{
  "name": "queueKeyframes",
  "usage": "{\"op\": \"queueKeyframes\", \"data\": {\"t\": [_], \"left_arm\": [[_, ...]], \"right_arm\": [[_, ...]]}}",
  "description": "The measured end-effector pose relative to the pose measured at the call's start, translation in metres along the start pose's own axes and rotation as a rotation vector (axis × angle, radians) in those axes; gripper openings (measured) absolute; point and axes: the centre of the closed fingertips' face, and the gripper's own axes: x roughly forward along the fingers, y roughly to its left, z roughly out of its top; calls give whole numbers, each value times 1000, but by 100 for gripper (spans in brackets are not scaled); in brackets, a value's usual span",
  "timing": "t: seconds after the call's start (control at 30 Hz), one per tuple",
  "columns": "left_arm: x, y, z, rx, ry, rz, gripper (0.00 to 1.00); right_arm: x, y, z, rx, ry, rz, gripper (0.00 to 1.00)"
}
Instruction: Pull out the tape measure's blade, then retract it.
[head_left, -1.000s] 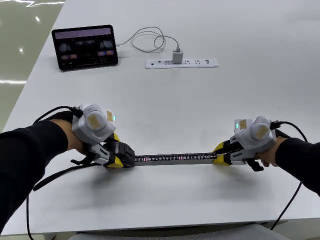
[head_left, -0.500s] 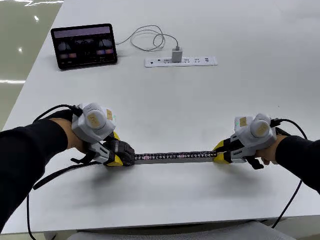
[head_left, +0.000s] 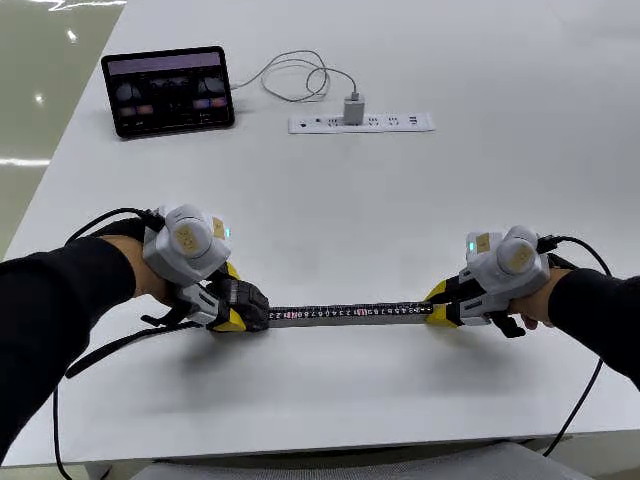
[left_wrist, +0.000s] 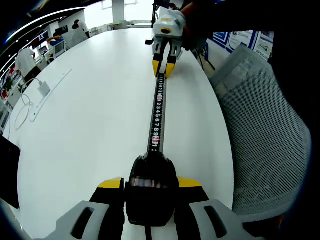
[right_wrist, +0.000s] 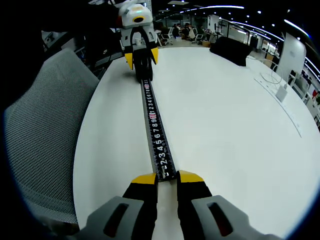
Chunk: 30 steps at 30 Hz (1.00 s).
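Your left gripper (left_wrist: 150, 182) clamps the tape measure case (left_wrist: 150, 197), anchoring it; your right gripper (right_wrist: 166, 177) pinches the tip of the blade (right_wrist: 155, 125), so it lies stretched along the table (head_left: 400, 200) between them. Farther off, the tablet (head_left: 168, 90) stands well apart.

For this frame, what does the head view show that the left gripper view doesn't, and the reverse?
Head view: the person's left sleeve and the back of the left gripper. Left gripper view: people beyond the table's far end. Both: the case clamped in the left gripper, the blade stretched along the table to the right gripper, which pinches its tip, and the power strip.
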Motion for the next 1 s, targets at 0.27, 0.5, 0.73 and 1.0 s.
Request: {"op": "queueKeyframes", "data": {"t": [0.27,0.5,0.73,1.0], "left_arm": [[1,1,2,-9,-12,2,35],[0,0,3,1,4,15,35],[-3,1,5,-15,-45,48,35],[-16,20,17,-173,-168,167,78]], "right_arm": [[2,-4,-2,13,12,1,10],[2,-7,-4,4,18,-15,11],[4,-10,-3,20,-1,-65,15],[-10,-12,17,89,-108,-150,25]]}}
